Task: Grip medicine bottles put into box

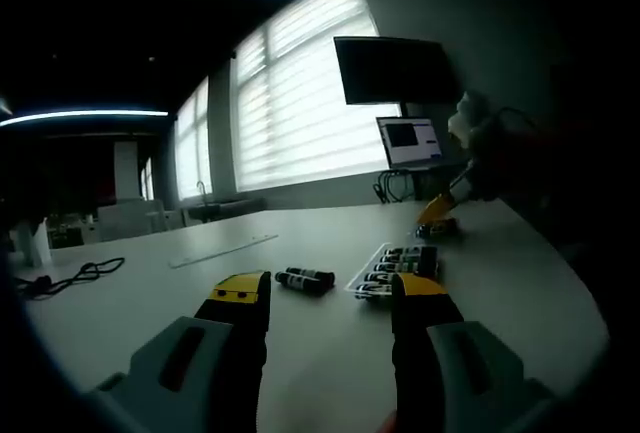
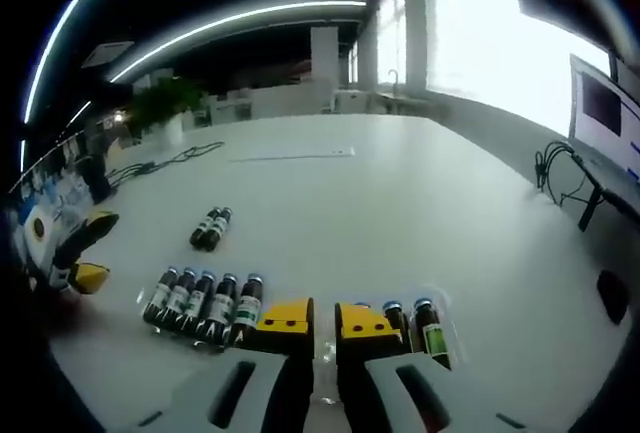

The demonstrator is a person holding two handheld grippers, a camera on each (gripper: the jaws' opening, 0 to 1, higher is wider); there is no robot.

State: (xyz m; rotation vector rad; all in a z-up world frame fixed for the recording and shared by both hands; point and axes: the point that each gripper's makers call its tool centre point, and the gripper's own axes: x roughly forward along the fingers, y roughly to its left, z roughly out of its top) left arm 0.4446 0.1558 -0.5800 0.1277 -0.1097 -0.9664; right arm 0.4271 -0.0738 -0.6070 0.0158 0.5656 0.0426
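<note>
Right gripper view: five dark, labelled medicine bottles (image 2: 205, 306) lie in a row lower left, two more (image 2: 211, 228) above, two by the nearly closed, empty right tool (image 2: 312, 320). Left tool (image 1: 330, 298) is released over the white surface (image 1: 330, 233).

The left hand-held gripper (image 1: 325, 298) hangs with jaws wide apart; the right hand-held gripper (image 2: 323, 319) has jaws nearly together.

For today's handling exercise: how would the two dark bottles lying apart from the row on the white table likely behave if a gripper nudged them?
The two loose bottles lie on their sides, so they would probably roll rather than slide on the smooth table. They look small, likely light, and may scatter separately. If glass, possibly fragile.
</note>
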